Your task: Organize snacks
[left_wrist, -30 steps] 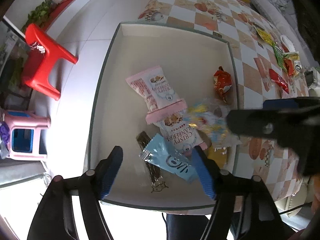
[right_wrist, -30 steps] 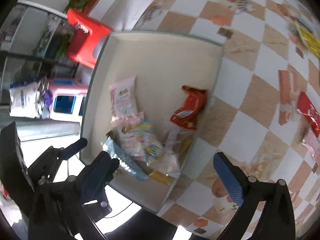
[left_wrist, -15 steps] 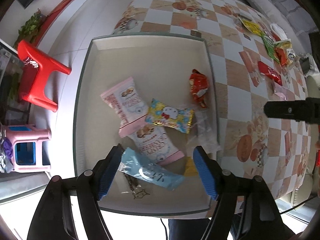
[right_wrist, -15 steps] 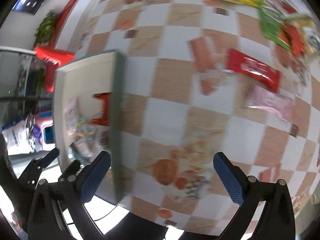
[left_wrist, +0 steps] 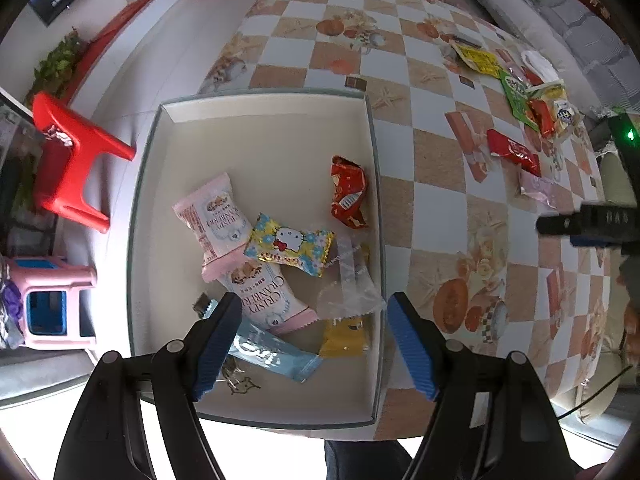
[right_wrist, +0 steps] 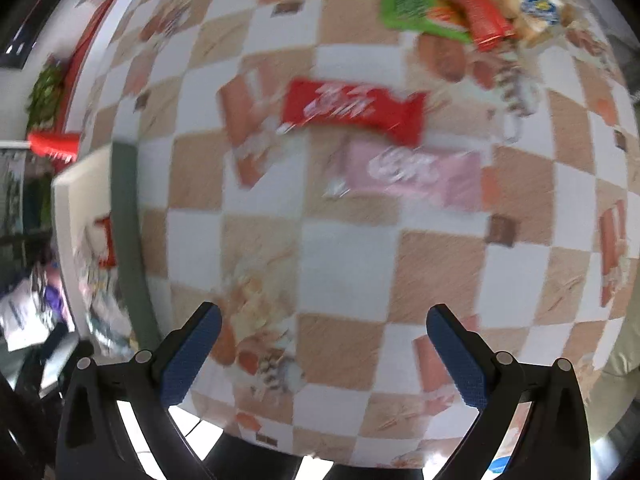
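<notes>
A white box (left_wrist: 264, 128) on the checkered table holds several snacks: two pink cranberry packs (left_wrist: 212, 212), a Hello Kitty pack (left_wrist: 290, 243), a red pack (left_wrist: 349, 192), a blue bar (left_wrist: 272, 354). My left gripper (left_wrist: 314, 316) is open and empty above the box's near end. My right gripper (right_wrist: 320, 328) is open and empty over the tablecloth, short of a red bar (right_wrist: 352, 110) and a pink bar (right_wrist: 416, 172). The box edge (right_wrist: 124, 216) is at the left of the right wrist view.
More snacks lie at the table's far right: a green pack (right_wrist: 412, 0), a yellow pack (left_wrist: 478, 58), a red bar (left_wrist: 514, 152). A red stool (left_wrist: 68, 160) and a pink stool (left_wrist: 52, 304) stand on the floor left of the table.
My right gripper let go of the Hello Kitty pack in the box and swung right over the table toward the loose bars. My left gripper rose and pulled back a little.
</notes>
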